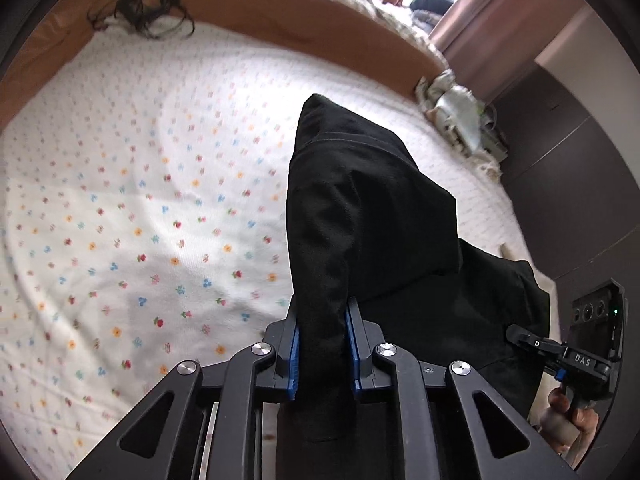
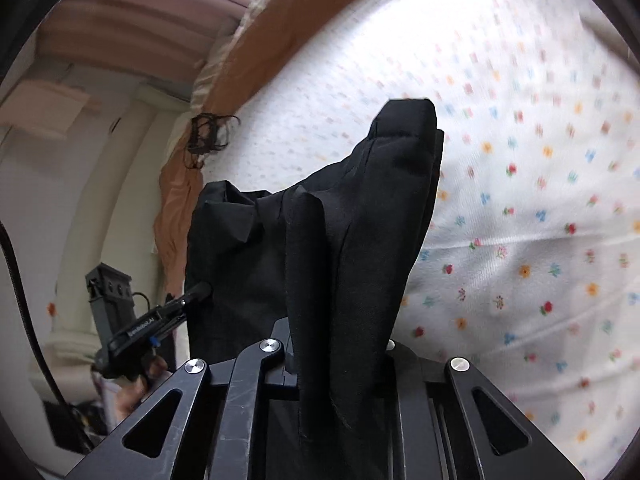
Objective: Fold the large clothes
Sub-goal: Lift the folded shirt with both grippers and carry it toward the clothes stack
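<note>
Left gripper (image 1: 322,344): your jaws were drawn in on a thick fold of the black garment (image 1: 360,208); both blue pads (image 1: 295,354) pressed against the cloth, with the fold filling the gap between them.
Right gripper (image 2: 340,360): your jaws were closed on another bunched edge of the same garment (image 2: 352,240); the pads themselves were hidden by the cloth, which filled the whole gap.
Right gripper, left wrist view (image 1: 520,336): it showed at 4 o'clock, its tip touching the garment's far edge; your hand (image 1: 568,412) gripped its handle below.
Left gripper, right wrist view (image 2: 200,292): it showed at 8 o'clock, its tip against the garment's left edge.
Garment position: it hung between your two grippers, rising from each pair of jaws toward 12 o'clock and standing in dark folds in front of the bed. Whether any part of it touched the bedding I could not tell.
Bed sheet (image 1: 140,200): white with small coloured flowers, spread from 9 o'clock to 12 o'clock behind the garment in the left wrist view.
Orange border (image 1: 280,12): it ran along the sheet's far edge at 12 o'clock.
Dark tangle (image 1: 144,8): a small black item lay at 11 o'clock on the border, well apart from the garment.
Pale crumpled cloth (image 1: 460,112): it lay at 2 o'clock by the bed's corner.
</note>
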Available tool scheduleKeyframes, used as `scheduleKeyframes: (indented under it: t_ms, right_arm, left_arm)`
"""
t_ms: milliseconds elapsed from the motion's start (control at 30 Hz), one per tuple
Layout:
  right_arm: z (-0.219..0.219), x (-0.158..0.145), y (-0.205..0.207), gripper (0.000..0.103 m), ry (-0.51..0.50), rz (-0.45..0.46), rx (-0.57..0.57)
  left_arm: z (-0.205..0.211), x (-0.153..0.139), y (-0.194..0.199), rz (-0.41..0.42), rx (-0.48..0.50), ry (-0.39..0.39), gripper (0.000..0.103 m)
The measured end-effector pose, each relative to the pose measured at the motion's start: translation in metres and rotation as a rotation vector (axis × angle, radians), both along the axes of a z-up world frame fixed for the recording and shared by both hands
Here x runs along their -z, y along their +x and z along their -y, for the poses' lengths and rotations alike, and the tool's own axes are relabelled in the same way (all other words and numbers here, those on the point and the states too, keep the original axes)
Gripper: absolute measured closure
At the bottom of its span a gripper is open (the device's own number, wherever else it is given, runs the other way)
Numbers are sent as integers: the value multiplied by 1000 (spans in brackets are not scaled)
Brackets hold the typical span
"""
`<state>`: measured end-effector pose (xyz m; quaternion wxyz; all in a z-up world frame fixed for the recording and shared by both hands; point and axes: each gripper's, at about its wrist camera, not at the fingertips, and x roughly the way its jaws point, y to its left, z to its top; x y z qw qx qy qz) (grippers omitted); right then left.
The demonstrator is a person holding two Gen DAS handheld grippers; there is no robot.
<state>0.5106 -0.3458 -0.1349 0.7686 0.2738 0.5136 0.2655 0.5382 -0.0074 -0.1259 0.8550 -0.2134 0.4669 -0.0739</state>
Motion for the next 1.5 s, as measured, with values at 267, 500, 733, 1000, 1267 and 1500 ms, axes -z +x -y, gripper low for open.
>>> scheduleKeyframes:
  t_ms: [267,500,733,1000,1267,1500]
  right_arm:
    - [15,-76,-51,90,-27,170,20]
    - [46,-133,-108,90,-46,302,62]
    - [100,-190,-159,90,-125,409,115]
    - [173,-249,-211,90,-260,473,196]
    - [237,-286,-249,90,-402,509,280]
    - [271,-299,-255,90,-532,504,315]
  left_arm:
    - [21,-68,-38,137,24,-26,85]
    - [60,-118,-73,231,84,-62,86]
    - [124,-152,-86,282,173,-115,86]
    - [226,-187,-93,320,330,-166,86]
    - [308,-198,-92,309,452,-229,86]
    - [365,-184,-78,260,549,-295,86]
